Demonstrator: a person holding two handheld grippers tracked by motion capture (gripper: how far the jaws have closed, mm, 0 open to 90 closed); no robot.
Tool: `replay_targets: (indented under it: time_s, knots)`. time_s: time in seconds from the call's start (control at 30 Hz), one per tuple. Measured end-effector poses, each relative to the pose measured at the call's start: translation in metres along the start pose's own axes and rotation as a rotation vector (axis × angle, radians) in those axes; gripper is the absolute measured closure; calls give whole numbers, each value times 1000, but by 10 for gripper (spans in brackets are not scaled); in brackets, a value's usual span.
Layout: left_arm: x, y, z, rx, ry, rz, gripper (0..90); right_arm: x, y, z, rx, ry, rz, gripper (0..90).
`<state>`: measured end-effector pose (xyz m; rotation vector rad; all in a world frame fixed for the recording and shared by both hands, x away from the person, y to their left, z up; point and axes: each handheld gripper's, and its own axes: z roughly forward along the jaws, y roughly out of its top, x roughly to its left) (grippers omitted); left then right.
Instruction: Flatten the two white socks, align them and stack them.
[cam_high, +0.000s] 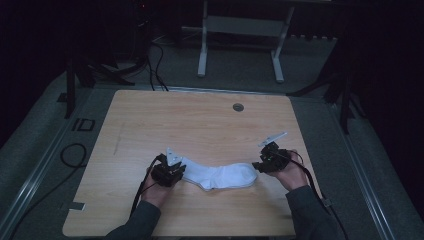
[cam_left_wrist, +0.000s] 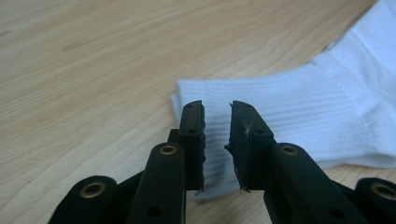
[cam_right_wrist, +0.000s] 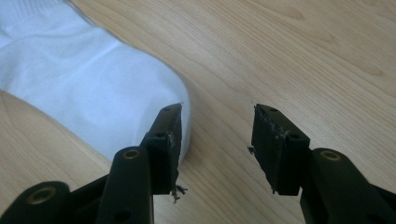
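Overhead, a light wooden table (cam_high: 200, 115) sits in a dim room, with a white sock (cam_high: 220, 176) lying flat near its front edge, about midway across. The sock stretches sideways in a shallow curve, with its ribbed cuff toward the person's left and its rounded toe toward the right. A person's two hands come in from the bottom edge, each holding a black two-jaw gripper with a cable trailing back from it.

At the cuff end is the left gripper (cam_high: 171, 173). Seen along its own jaws, the left gripper (cam_left_wrist: 217, 140) hangs just above the ribbed cuff (cam_left_wrist: 280, 116), with its jaws slightly apart, a narrow gap between them, and the ribbed cloth visible through that gap. They hold nothing.

At the toe end, the right gripper (cam_high: 265, 165) has a grey three-cornered plate on top. Seen along its own jaws, the right gripper (cam_right_wrist: 217, 144) stands wide apart and grips nothing. One jaw lies over the rounded toe (cam_right_wrist: 116, 102) of the sock, and the other is over bare wood beside it.

Farther back, a small round grommet (cam_high: 238, 107) is set into the tabletop near its far edge. Beyond the table, the white legs of another table (cam_high: 240, 45) stand on the grey floor.
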<state>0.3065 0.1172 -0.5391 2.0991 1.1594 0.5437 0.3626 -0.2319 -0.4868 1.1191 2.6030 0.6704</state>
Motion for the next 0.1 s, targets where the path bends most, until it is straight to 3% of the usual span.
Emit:
replay_targets:
  time_s: [0.1]
  knots:
    - [6,1,-4,-9,13,-9,745,-2,-1,-1,-4,-1,11,518]
